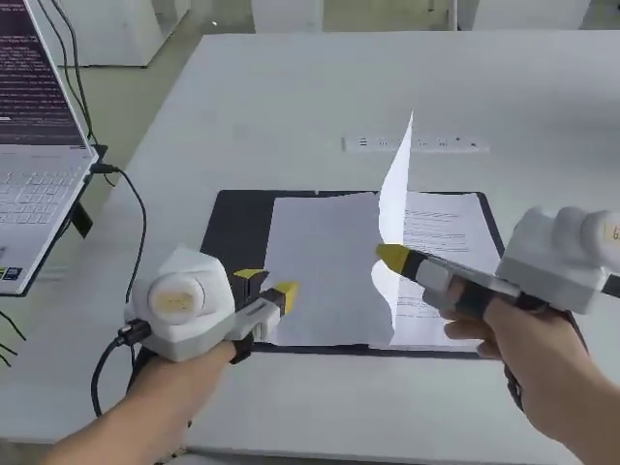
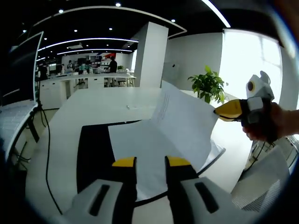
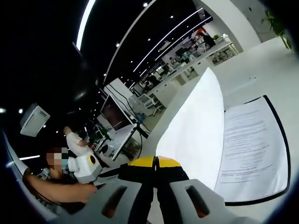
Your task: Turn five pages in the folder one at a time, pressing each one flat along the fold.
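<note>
A black folder lies open on the white table. A blank sheet lies flat on its left half and a printed page on its right. One page stands lifted near the fold. My right gripper is shut on this page's lower edge; in the right gripper view the yellow tips pinch the page. My left gripper hovers open at the folder's near left edge, with nothing between its jaws. The left gripper view shows the raised page.
An open laptop sits at the left table edge, with a black cable trailing toward me. A white power strip lies beyond the folder. A potted plant stands off the table.
</note>
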Motion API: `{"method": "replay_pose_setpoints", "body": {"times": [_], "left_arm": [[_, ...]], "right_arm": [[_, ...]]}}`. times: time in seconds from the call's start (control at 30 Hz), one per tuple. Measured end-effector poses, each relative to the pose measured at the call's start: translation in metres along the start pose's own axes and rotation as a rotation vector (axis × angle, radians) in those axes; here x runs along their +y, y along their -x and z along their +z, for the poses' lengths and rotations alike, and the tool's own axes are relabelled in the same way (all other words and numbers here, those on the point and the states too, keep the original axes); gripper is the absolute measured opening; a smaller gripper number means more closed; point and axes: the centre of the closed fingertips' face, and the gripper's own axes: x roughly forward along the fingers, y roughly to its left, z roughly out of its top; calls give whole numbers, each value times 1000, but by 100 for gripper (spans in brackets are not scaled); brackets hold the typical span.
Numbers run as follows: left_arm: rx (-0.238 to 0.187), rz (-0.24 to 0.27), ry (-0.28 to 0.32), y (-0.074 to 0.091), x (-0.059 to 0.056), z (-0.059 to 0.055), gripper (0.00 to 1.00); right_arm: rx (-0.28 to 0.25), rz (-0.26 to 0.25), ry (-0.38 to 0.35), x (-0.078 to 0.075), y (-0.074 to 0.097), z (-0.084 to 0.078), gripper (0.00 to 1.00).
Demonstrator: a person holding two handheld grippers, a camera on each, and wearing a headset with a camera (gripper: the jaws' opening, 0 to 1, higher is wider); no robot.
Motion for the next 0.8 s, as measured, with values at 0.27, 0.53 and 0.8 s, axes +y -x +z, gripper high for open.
{"method": "replay_pose_setpoints", "body": {"times": [0.27, 0.53, 0.8], "left_arm": [[-39, 32, 37, 28, 20, 4, 23], [-37, 72, 64, 42, 40, -4, 22], [-21, 88, 76, 45, 47, -14, 21]], "right_arm": [[83, 20, 15, 10, -32, -28, 0], [166, 21, 10, 6, -64, -55, 0], [234, 8, 7, -2, -89, -79, 0]]}}
